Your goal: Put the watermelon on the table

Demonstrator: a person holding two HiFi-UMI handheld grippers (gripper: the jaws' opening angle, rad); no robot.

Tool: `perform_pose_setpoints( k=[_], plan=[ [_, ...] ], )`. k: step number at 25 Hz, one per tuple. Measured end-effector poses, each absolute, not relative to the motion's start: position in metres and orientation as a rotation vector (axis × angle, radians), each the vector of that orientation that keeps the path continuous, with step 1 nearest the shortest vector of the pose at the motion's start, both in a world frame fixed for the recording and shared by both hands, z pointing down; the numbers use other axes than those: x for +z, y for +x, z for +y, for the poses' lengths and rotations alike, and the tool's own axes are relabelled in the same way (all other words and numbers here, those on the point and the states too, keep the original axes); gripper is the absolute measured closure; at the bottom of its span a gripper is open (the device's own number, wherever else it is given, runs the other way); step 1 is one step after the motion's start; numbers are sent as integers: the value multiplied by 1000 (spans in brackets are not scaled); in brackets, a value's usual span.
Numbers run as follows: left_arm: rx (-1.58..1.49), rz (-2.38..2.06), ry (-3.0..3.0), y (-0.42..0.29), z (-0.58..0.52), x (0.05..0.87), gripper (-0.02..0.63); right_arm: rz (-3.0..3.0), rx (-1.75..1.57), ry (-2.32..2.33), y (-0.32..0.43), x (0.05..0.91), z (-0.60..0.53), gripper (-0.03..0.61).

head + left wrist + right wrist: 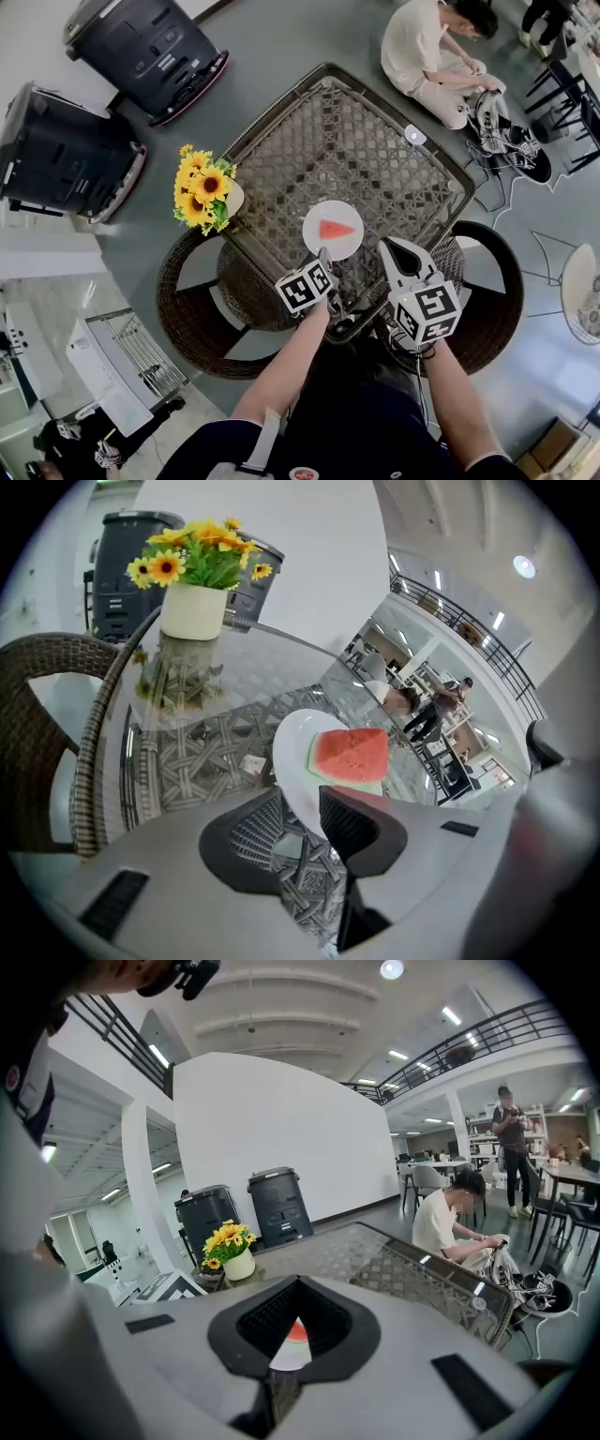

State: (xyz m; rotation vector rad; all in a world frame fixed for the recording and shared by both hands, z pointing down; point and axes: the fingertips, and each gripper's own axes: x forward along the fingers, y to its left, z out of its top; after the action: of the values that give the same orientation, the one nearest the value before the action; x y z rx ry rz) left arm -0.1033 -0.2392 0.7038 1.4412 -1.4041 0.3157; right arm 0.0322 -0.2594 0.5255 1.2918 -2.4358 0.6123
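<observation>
Head view looks steeply down on a square glass-topped counter (375, 150) over woven brown wicker. The task's thing is already there: a red triangular watermelon slice (336, 229) with a green rind lies on a round white plate (349, 249), close to the counter's near edge.

The left tongs (300, 803) stand wide in the left gripper view. The plate's near rim lies in the gap between the dark ribbed pads, and neither pad clamps it.

The right tongs (298, 1283) sit just beside the plate's right edge in the head view. In the right gripper view their tips are drawn together and grip nothing (the plate and a sliver of red show through the narrow slit behind the tips).

A white pot of yellow sunflowers (202, 192) stands at the counter's left corner, well apart from the plate and from both pairs of tongs.
</observation>
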Motion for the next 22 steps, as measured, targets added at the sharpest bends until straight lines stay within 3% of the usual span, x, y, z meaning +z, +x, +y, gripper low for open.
perform_pose_setpoints(
  k=[22],
  plan=[
    [525,-1420,1608,-107,-230,674,484,-2493,578,1308,23,504,-250,575]
  ],
)
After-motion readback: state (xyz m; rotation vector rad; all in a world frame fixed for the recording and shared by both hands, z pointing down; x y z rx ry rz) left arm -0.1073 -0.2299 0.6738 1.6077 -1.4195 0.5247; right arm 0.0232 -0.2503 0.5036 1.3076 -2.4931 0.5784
